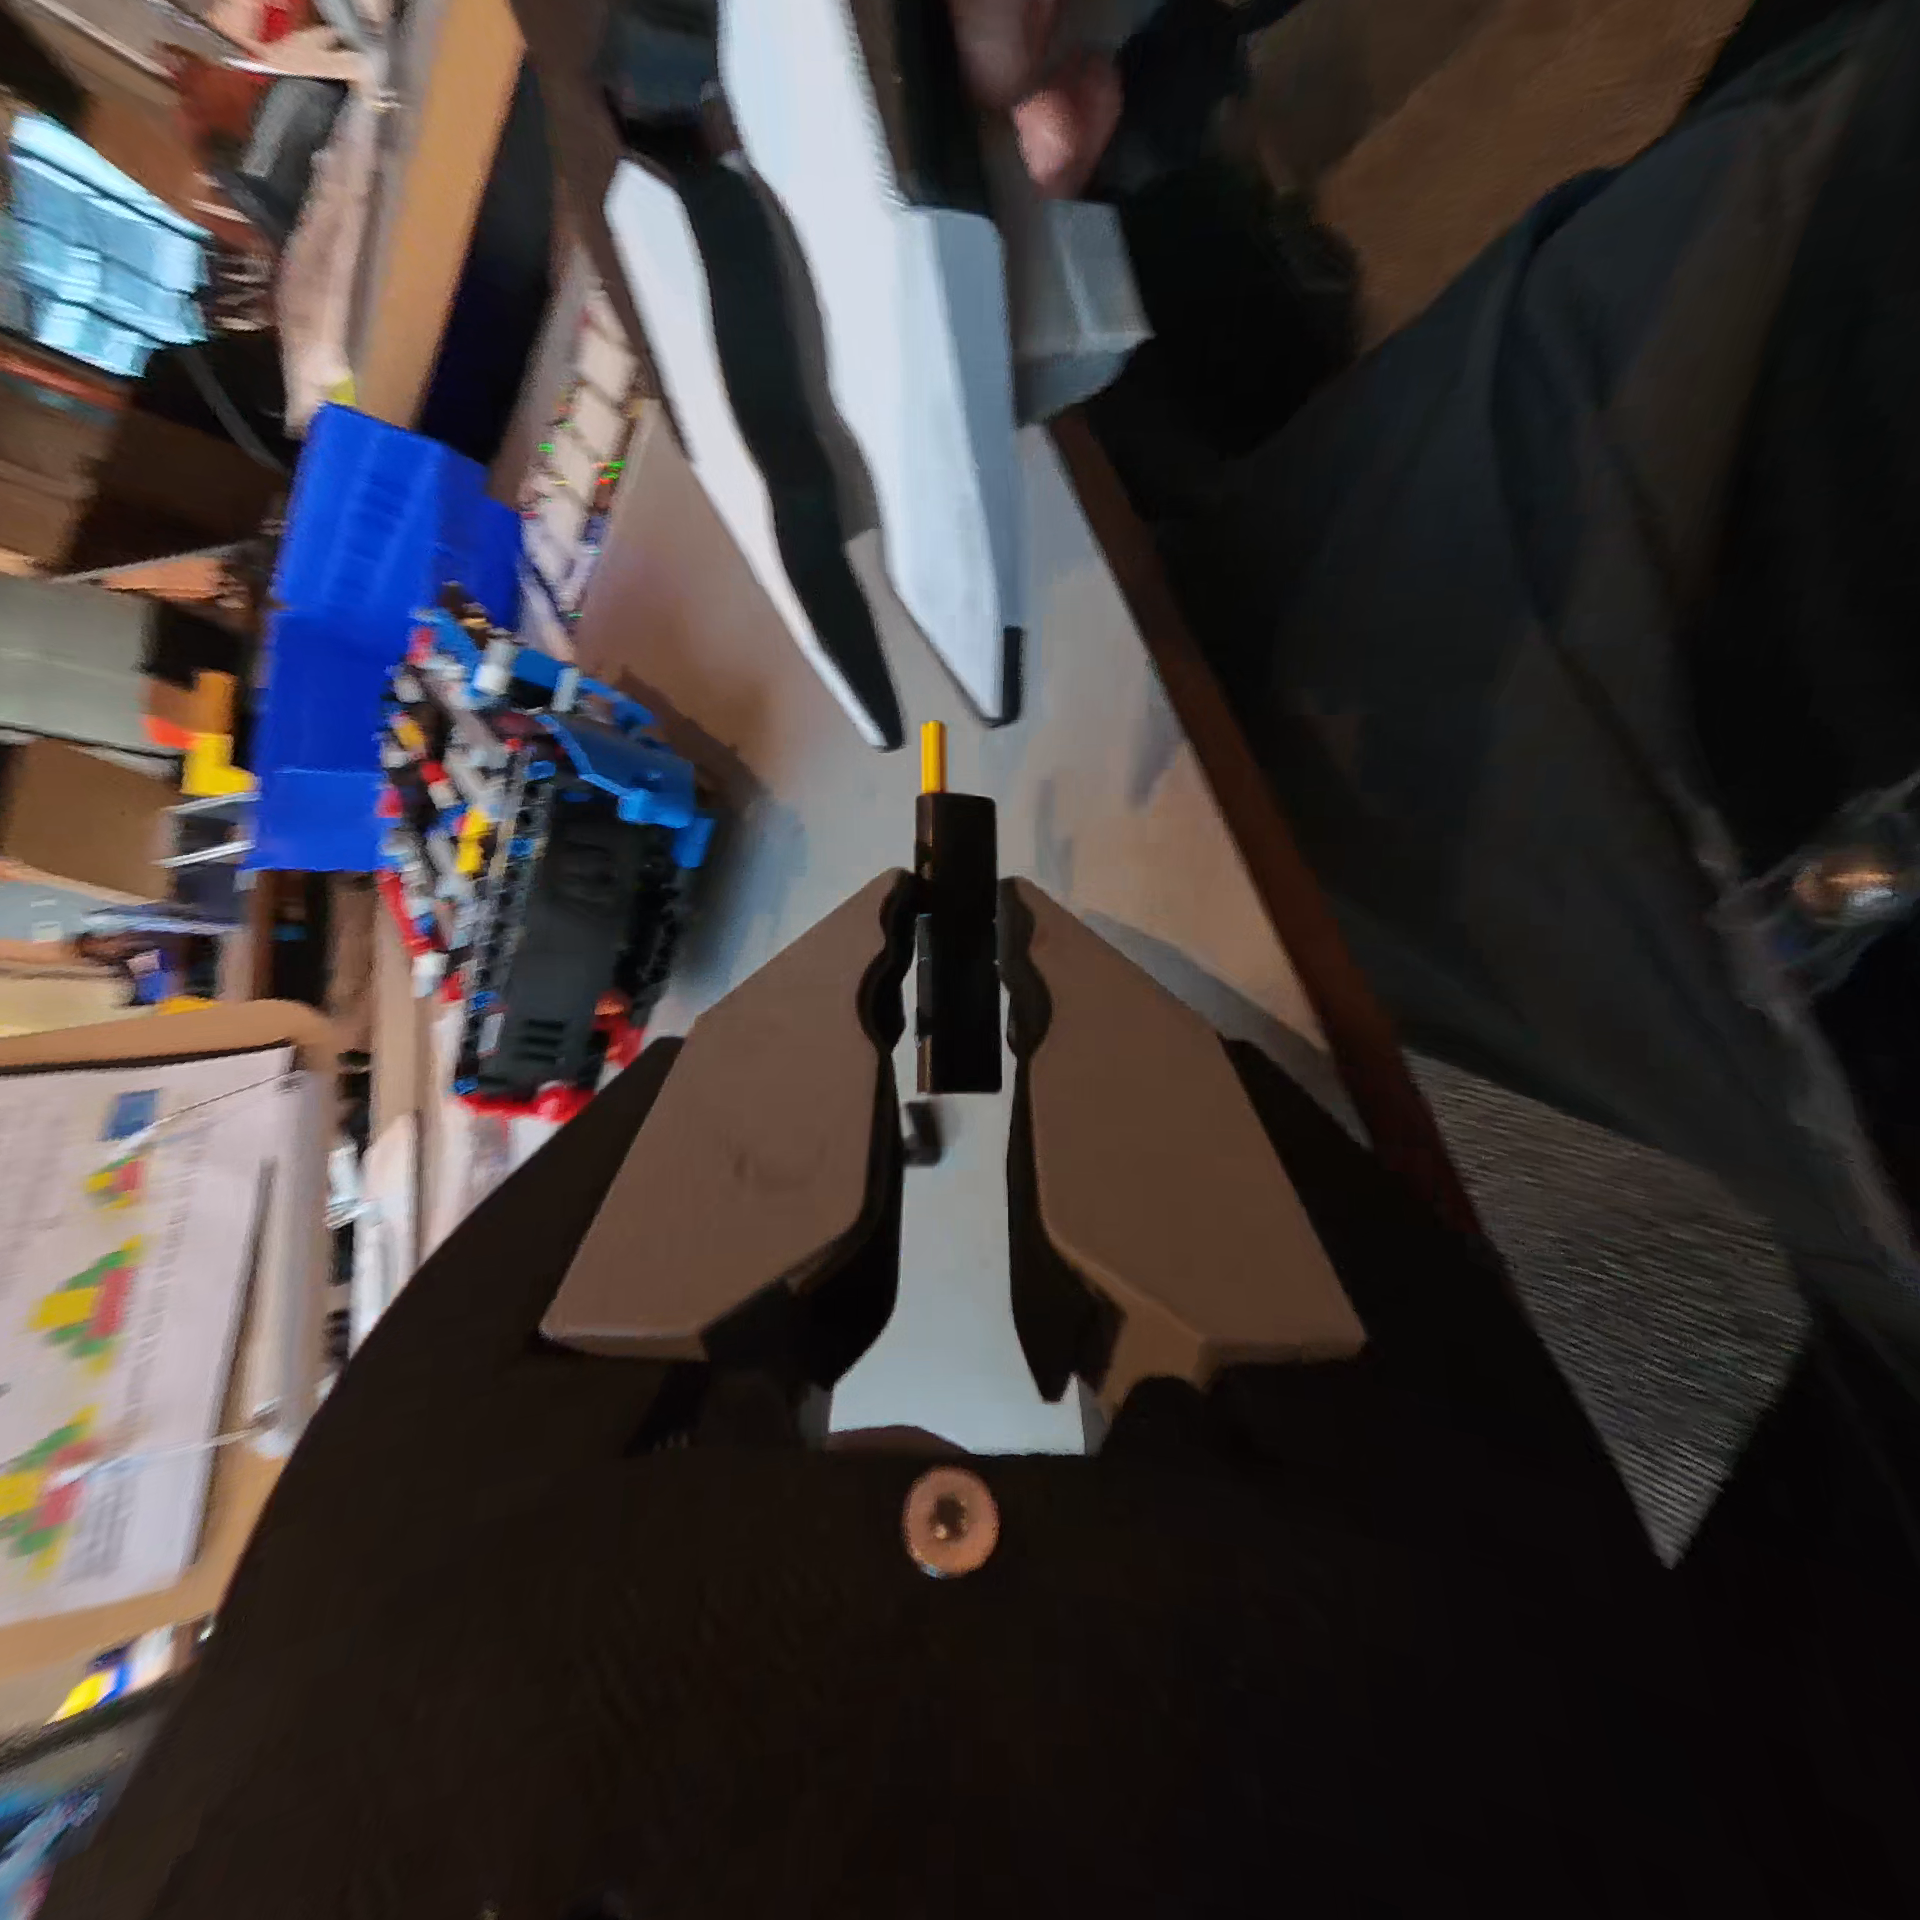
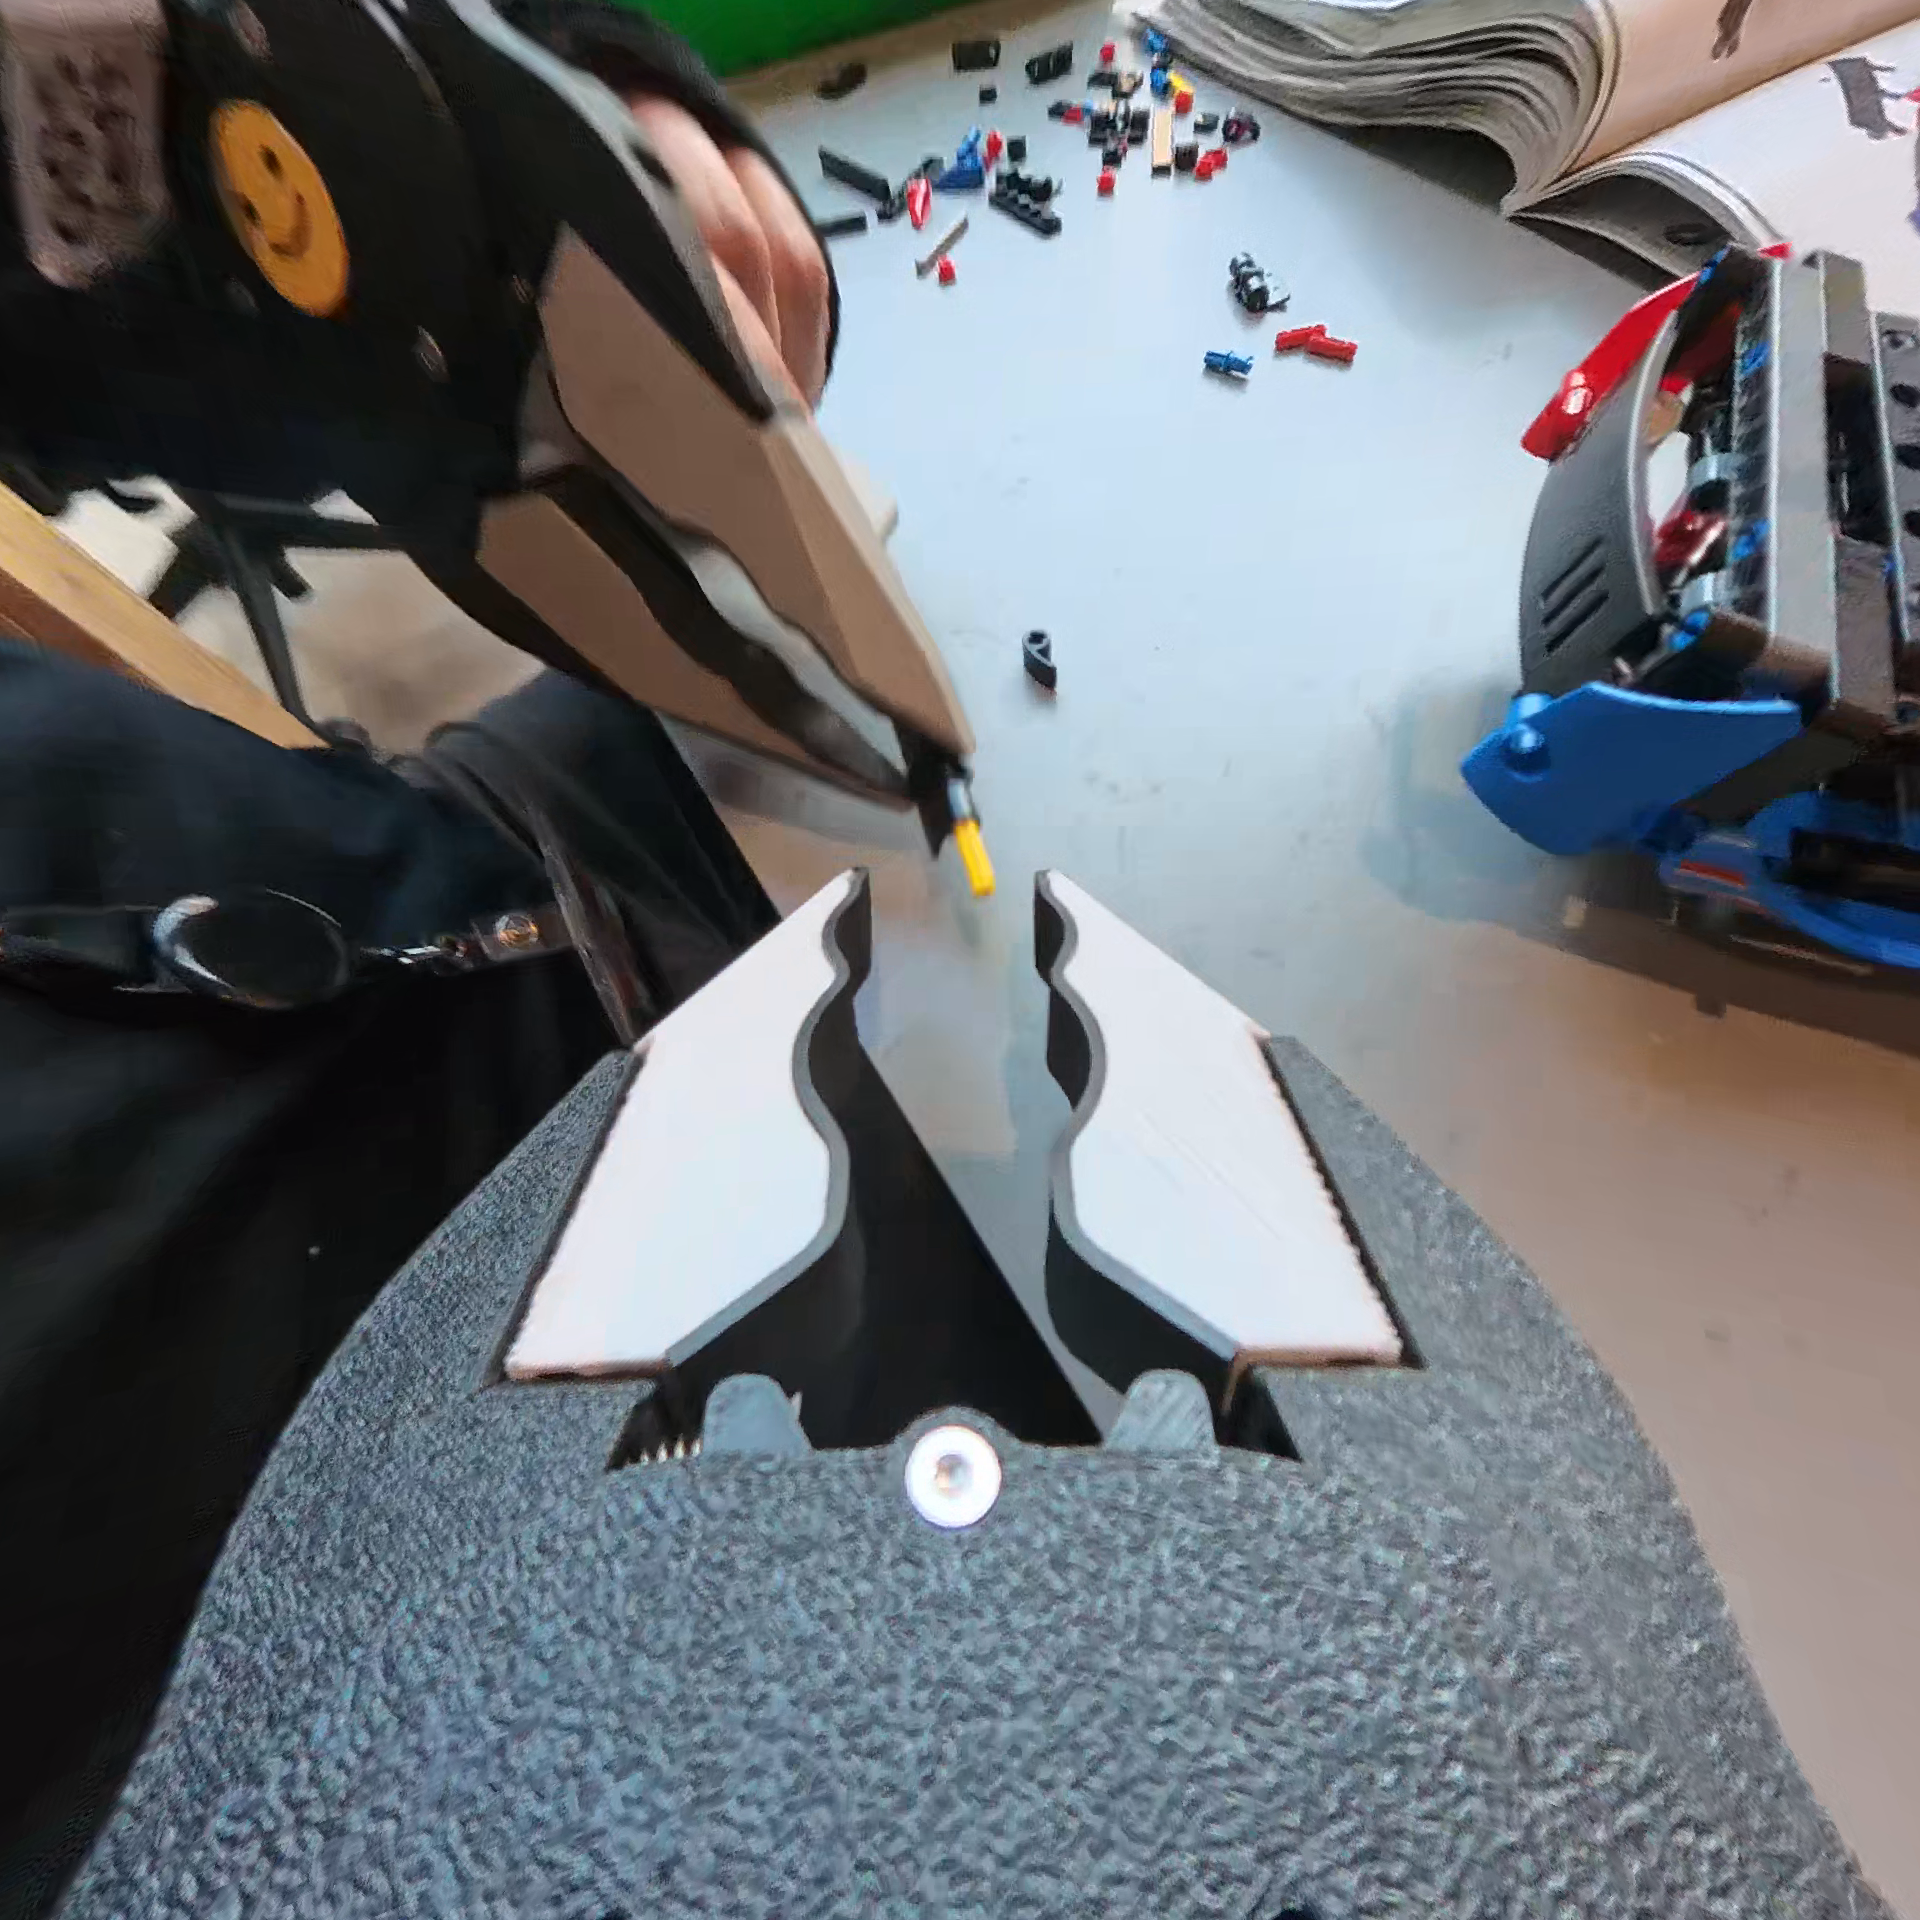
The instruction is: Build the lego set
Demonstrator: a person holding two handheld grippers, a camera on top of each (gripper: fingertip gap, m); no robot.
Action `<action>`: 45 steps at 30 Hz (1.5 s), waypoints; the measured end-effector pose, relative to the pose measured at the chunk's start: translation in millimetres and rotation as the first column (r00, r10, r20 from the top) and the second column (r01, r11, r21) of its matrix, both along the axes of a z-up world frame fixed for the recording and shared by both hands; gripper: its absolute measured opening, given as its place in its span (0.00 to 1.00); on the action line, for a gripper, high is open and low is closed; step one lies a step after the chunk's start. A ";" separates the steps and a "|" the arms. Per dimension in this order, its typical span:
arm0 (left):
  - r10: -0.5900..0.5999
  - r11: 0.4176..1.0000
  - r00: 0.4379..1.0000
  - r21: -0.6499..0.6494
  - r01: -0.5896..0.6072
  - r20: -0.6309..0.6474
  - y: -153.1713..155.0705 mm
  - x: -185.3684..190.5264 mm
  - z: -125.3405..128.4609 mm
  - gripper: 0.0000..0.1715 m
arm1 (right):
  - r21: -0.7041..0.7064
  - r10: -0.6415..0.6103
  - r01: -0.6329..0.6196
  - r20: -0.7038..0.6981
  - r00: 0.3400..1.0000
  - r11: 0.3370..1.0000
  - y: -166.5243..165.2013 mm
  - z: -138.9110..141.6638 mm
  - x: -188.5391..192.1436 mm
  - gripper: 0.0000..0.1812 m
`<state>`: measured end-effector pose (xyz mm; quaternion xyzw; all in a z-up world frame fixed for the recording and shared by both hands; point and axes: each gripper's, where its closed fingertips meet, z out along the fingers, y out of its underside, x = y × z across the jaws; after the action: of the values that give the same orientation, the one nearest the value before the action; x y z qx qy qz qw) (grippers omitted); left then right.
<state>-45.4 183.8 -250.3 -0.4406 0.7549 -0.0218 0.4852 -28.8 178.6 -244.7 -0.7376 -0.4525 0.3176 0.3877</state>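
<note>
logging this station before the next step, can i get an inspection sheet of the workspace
surface: pale grey tabletop, scuffed, with a wooden edge on the person's side.
job's things: black piece with a yellow axle sticking out of its end, clamped in the left tool; part-built blue, black and red model lying on the table; open instruction book.
clutter: loose small pieces scattered at the far side, one curved black piece lying alone; blue bin behind the model.
grippers: left tool shut on the black piece; right tool open, empty, its tips just short of the axle.
cables: nothing seen.
surroundings: cardboard boxes and shelving, blurred.
</note>
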 end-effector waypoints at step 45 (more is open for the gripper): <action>0.121 0.960 0.987 -0.239 -0.144 -0.109 12.6 -65.8 -19.1 0.03 | 0.329 0.244 -0.361 0.347 0.905 0.873 10.7 -19.8 -49.8 0.03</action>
<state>-111.2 196.5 -269.4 -0.5474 0.7371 -0.0622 0.3914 -78.6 189.4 -264.5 -0.6046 -0.6696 0.1662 0.3980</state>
